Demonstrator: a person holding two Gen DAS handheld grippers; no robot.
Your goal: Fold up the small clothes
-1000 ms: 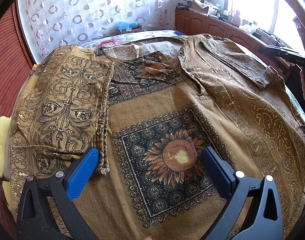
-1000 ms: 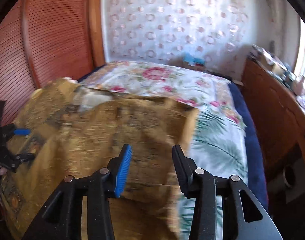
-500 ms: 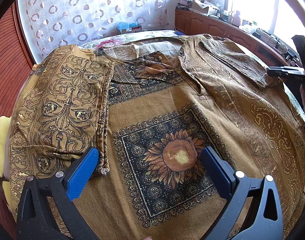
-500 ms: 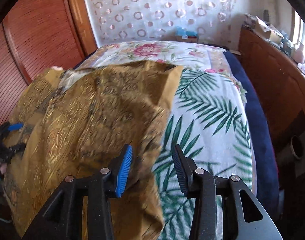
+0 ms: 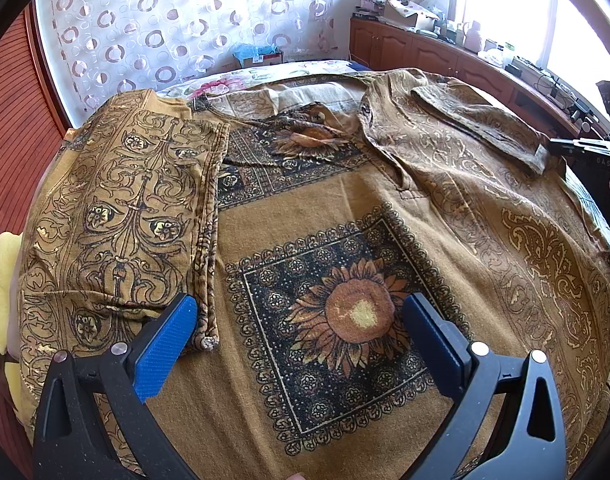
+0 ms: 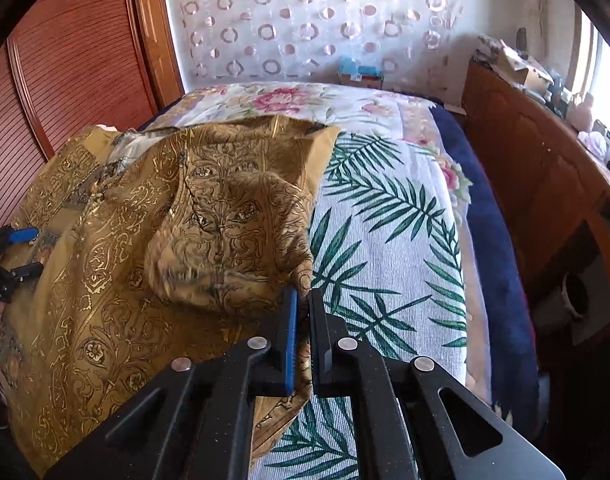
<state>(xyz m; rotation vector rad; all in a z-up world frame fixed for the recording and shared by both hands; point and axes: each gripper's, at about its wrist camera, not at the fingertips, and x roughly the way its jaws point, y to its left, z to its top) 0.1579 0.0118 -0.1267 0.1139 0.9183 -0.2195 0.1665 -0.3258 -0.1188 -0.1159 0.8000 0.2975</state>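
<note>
A brown, gold-patterned shirt with a sunflower print lies spread on the bed. Its left sleeve is folded in over the body. My left gripper is open and empty, hovering over the sunflower panel at the shirt's lower part. My right gripper is shut on the end of the shirt's right sleeve, which bunches up in front of it at the shirt's right edge. The right gripper also shows at the right edge of the left wrist view, and the left gripper at the left edge of the right wrist view.
The bed has a floral and palm-leaf cover with a navy edge. A wooden cabinet runs along the right side. A reddish slatted panel and a circle-patterned curtain stand beyond the bed.
My right gripper has closed on the right sleeve's end, and the sleeve now bunches up in front of it. The left gripper has not moved.
</note>
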